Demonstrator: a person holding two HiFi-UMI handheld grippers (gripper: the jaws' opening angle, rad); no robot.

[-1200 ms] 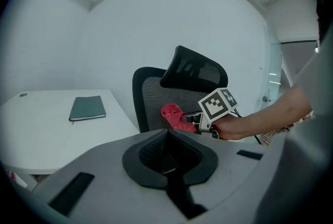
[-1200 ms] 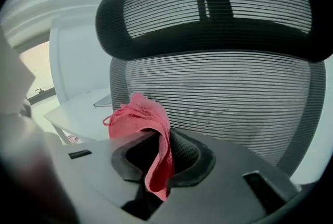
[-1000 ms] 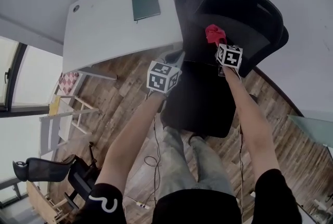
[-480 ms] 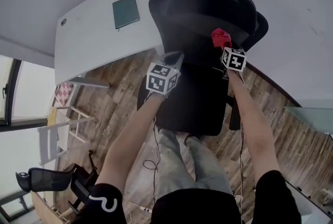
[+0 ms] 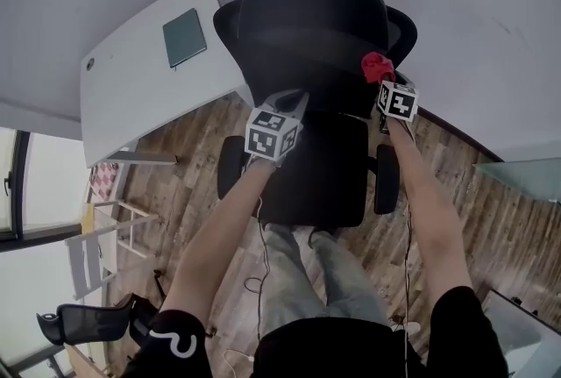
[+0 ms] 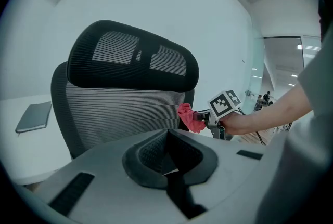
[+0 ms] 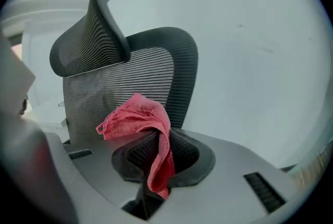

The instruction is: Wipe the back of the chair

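A black mesh office chair point(image 5: 314, 25) faces me, its seat point(image 5: 316, 170) between my arms. The right gripper point(image 5: 384, 80) is shut on a red cloth point(image 5: 377, 67) at the right edge of the chair's back. In the left gripper view the cloth point(image 6: 189, 117) lies by the back's right frame point(image 6: 188, 101); I cannot tell if it touches. In the right gripper view it point(image 7: 139, 116) drapes over the right gripper point(image 7: 161, 158), with the mesh back point(image 7: 130, 82) and headrest point(image 7: 88, 36) beyond. The left gripper point(image 5: 294, 97) hovers over the seat's rear, shut on nothing point(image 6: 167, 159).
A white desk point(image 5: 123, 96) stands left of the chair, with a dark green notebook point(image 5: 184, 37) on it. Armrests point(image 5: 387, 179) flank the seat. On the wooden floor at the left are a white frame rack point(image 5: 101, 236) and another black chair point(image 5: 83, 319). A glass panel point(image 5: 526, 179) is at the right.
In the head view the chair and desk have shifted left, and the chair now stands square on to me. The right gripper has kept the cloth at the back's right side.
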